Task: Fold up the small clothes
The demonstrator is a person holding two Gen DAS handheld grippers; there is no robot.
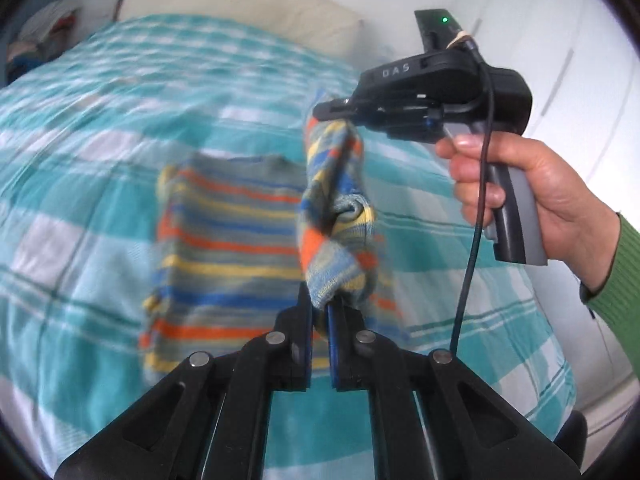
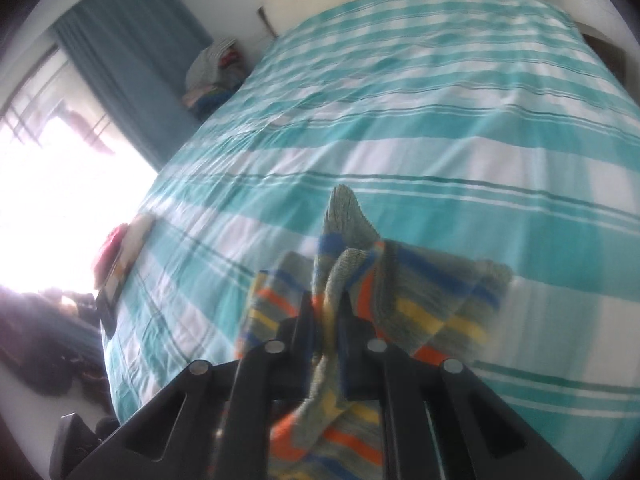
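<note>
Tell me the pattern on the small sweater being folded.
The sweater has horizontal stripes of grey-green, orange, yellow and blue, clearest in the left wrist view.

I see a fuzzy knitted striped sweater point(image 1: 228, 240) pinched in my matt black plastic left gripper point(image 1: 320, 312), over smooth woven bedspread point(image 1: 80, 128).

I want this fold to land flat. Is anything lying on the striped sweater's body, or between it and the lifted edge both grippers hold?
Nothing visible does. The left gripper and right gripper pinch one side edge of the striped sweater, lifted above its body. The body lies bare on the checked bedspread, with nothing on it.
</note>
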